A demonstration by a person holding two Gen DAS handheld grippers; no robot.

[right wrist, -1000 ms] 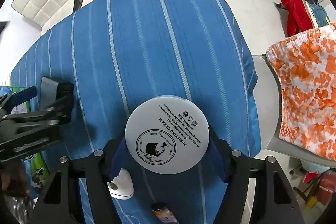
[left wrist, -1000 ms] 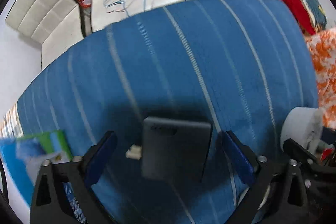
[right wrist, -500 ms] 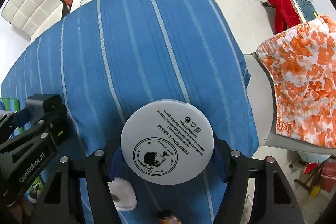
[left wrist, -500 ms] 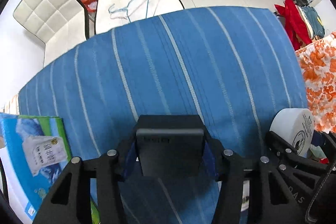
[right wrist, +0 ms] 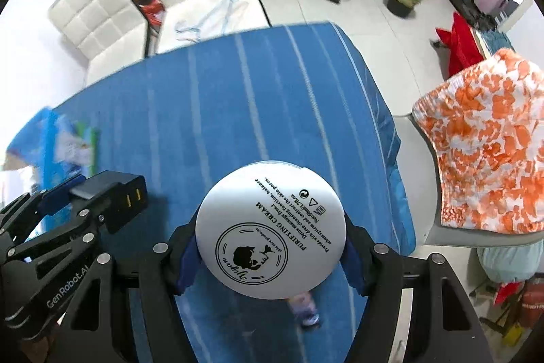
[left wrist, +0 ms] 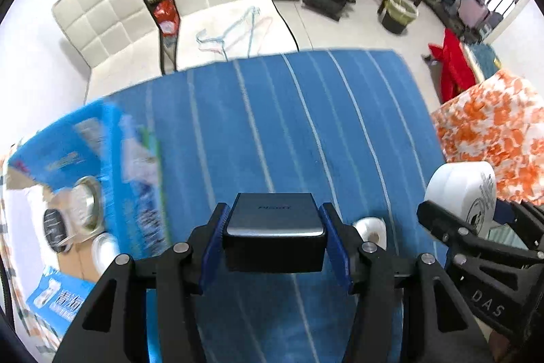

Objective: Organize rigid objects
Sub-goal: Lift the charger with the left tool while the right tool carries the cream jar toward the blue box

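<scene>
Now that the left gripper [left wrist: 275, 235] has lifted up, pinching the black charger [left wrist: 274, 227] it only reached around a second ago, both are off the blue cloth [left wrist: 289, 125]. The right gripper [right wrist: 270, 256] still squeezes the white cream jar [right wrist: 270, 230]. The box [left wrist: 78, 193] waits at nine o'clock, likely next.

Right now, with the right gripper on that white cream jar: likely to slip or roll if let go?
The jar is probably rigid and smooth, so it could slip: the fingers clamp only its curved wall. Let go on its side, it would likely roll on the blue cloth; set on its flat printed face, it should sit still.
</scene>
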